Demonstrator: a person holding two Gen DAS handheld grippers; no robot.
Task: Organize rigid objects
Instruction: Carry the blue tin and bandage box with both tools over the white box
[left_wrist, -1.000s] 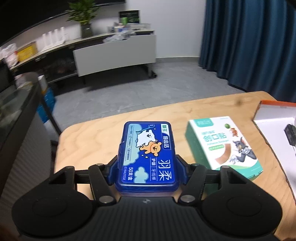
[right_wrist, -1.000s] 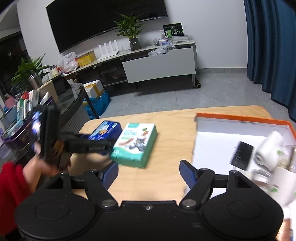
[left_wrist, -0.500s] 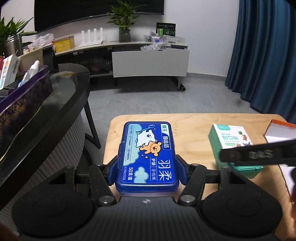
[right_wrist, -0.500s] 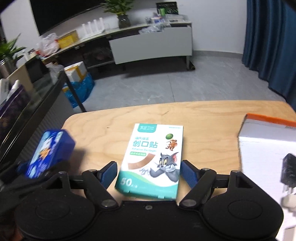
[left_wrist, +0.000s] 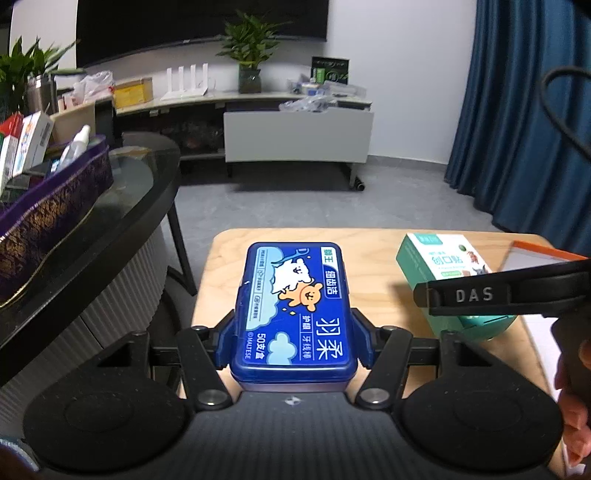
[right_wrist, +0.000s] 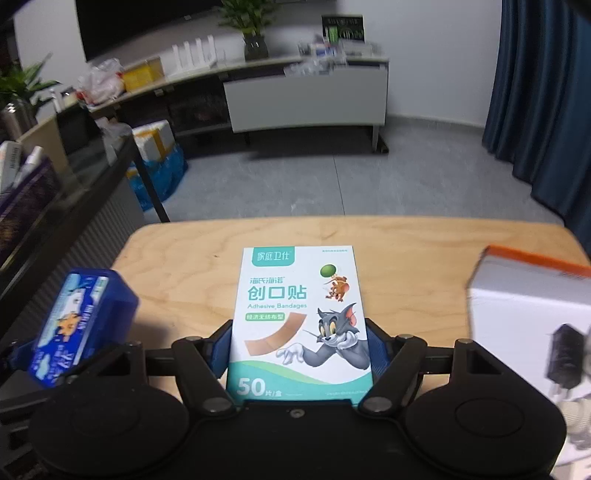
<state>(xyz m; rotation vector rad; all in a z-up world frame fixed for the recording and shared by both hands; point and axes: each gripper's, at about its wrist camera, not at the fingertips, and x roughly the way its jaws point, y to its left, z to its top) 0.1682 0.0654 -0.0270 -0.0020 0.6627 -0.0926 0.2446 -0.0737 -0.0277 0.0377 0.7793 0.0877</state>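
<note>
**On the wooden table: closing on the bandage box**

At the right gripper (right_wrist: 299, 345), the jaws are closing with the bandage box (right_wrist: 299, 317) between them. The blue pads stand at its two long sides; whether they press yet cannot be told. The box lies flat on the wooden table (right_wrist: 406, 251), near the white tray with the orange rim (right_wrist: 528, 291).

Procedure, as judged from this position:
1. Keep the fingers level with the box's sides and close squarely, so that the carton is not skewed or crushed.
2. Lift only once both pads bear evenly.
3. Keep clear of the left gripper (left_wrist: 293, 341), which is clamped on the blue tin (left_wrist: 295, 306) and holds it above the table's left end.

Legible markings: the box reads "Adhesive Bandages", "创口贴" and "50", with a cartoon cat and mouse. The tin reads "羽柔" and "MAITESE". The right gripper's finger (left_wrist: 498, 293), seen from the left wrist, reads "DAS".
</note>
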